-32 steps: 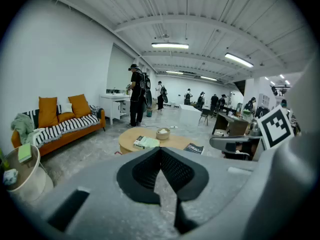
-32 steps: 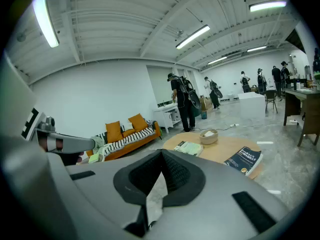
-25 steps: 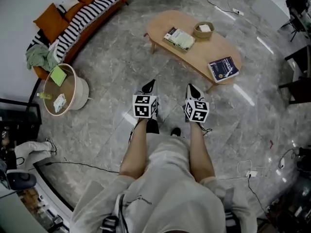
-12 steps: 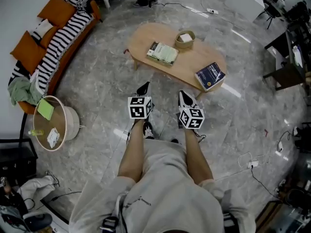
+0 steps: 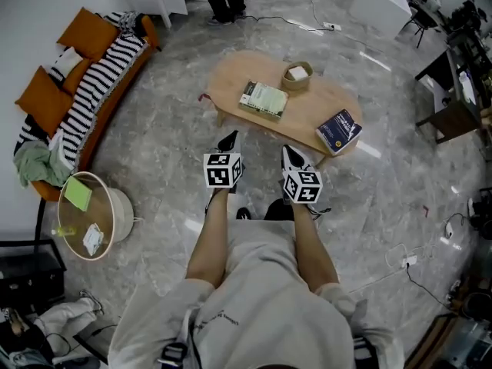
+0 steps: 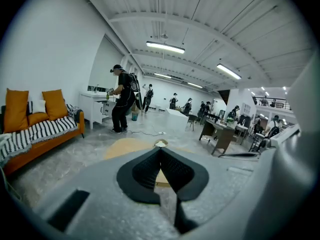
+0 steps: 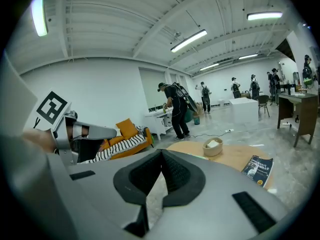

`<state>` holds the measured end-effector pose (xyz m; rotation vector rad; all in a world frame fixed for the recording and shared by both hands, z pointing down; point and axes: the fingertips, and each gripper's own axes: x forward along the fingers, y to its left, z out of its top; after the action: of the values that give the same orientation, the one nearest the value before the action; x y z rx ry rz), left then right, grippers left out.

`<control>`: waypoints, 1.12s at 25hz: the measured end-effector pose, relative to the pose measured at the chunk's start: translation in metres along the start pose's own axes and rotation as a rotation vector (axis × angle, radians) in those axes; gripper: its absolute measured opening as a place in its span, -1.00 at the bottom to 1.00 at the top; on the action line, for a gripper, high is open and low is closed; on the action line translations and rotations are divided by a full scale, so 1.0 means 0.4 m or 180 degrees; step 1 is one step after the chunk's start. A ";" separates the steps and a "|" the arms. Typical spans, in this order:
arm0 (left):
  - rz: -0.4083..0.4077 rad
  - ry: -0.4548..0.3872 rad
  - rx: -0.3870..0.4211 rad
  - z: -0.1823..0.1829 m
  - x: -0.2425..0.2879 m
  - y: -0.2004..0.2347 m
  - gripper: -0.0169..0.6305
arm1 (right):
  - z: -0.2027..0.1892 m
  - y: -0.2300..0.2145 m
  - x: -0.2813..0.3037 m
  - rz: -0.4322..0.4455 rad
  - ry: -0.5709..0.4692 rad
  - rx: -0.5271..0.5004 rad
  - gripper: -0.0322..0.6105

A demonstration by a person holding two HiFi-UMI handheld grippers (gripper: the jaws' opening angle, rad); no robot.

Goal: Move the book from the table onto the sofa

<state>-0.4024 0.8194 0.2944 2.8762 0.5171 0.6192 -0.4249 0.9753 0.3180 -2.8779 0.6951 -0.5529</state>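
A dark blue glossy book [image 5: 339, 131] lies flat on the oval pale-wood table [image 5: 231, 79], well apart from the orange sofa [image 5: 91, 98]. The left gripper [image 5: 229, 139] and right gripper [image 5: 289, 154] point forward side by side, jaws fully closed, holding nothing.

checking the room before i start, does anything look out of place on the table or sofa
Nothing spilled or damaged. The dark blue book lies askew near the right end of the wooden table, close to its edge, and a green cloth sits crumpled at the near end of the sofa.
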 end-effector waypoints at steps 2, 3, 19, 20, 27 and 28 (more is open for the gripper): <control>-0.0007 -0.0004 0.0018 0.007 0.001 0.013 -0.92 | 0.013 0.016 0.018 0.0029 -0.0035 -0.0065 -0.89; -0.0016 0.0004 0.0028 0.006 0.002 0.017 -0.92 | 0.014 0.023 0.024 0.0033 -0.0042 -0.0088 -0.88; 0.0174 0.0141 -0.0194 0.027 0.101 0.170 -0.92 | 0.070 0.068 0.258 0.0284 0.0182 -0.0166 -0.89; 0.0170 0.0158 -0.0188 0.032 0.118 0.177 -0.92 | 0.082 0.061 0.274 0.0279 0.0167 -0.0142 -0.89; 0.0104 0.0221 -0.0107 0.085 0.257 0.194 -0.92 | 0.165 -0.034 0.371 0.0155 0.0087 -0.0086 -0.89; 0.0088 0.0231 -0.0087 0.095 0.279 0.190 -0.92 | 0.173 -0.054 0.384 0.0131 0.0091 -0.0061 -0.89</control>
<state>-0.2682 0.7863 0.3181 2.8485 0.4758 0.7315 -0.2626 0.9260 0.3078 -2.8714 0.7661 -0.5862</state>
